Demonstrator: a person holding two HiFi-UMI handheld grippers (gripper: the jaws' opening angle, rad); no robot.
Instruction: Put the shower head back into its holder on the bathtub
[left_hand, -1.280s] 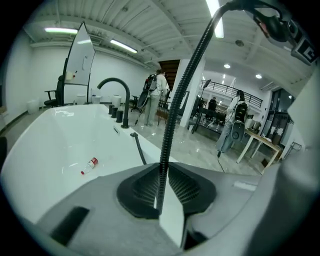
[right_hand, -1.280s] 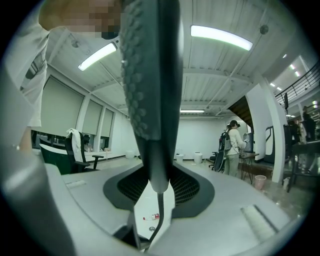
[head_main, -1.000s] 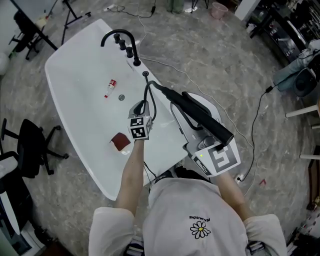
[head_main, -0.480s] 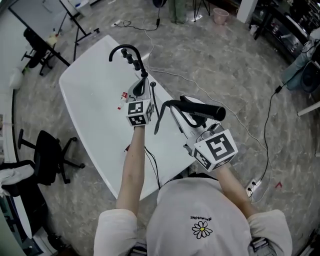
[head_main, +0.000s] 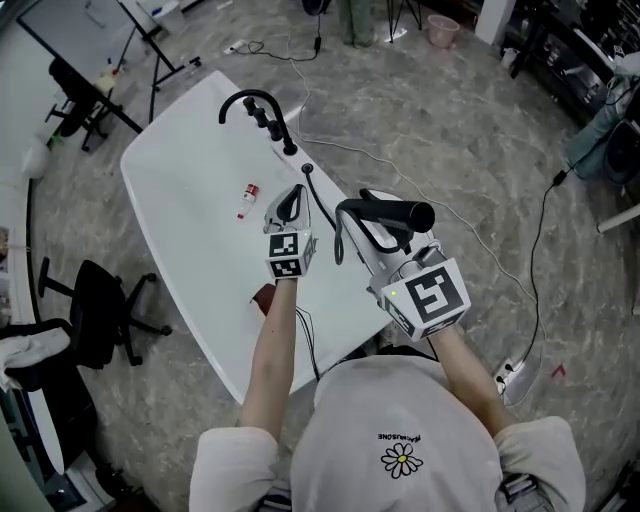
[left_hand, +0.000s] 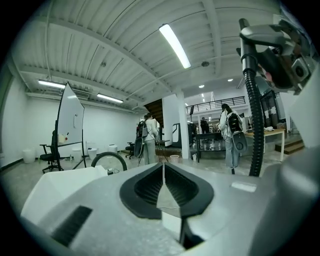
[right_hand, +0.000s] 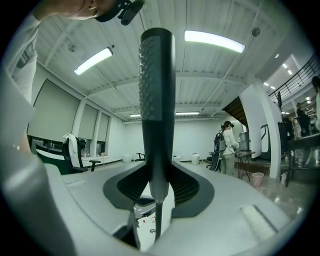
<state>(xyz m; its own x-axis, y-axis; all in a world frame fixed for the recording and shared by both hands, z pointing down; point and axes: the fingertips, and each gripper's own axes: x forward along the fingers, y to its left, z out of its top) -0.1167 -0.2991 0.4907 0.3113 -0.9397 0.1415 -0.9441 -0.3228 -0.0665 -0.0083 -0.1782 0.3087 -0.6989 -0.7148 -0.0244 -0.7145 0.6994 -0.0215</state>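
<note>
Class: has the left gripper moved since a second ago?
Yes. The left gripper now appears nearer the faucet, beside the bottle.

Both arms reached forward, side by side. The left gripper (head_main: 288, 200) had its jaws pressed together, empty. The right gripper (head_main: 380, 226) was clamped on the shower head (head_main: 410, 213).

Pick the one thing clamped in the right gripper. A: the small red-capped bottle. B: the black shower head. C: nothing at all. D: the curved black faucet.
B: in the right gripper view the black shower head stands upright in the right gripper, whose fingers press on its handle from both sides.
</note>
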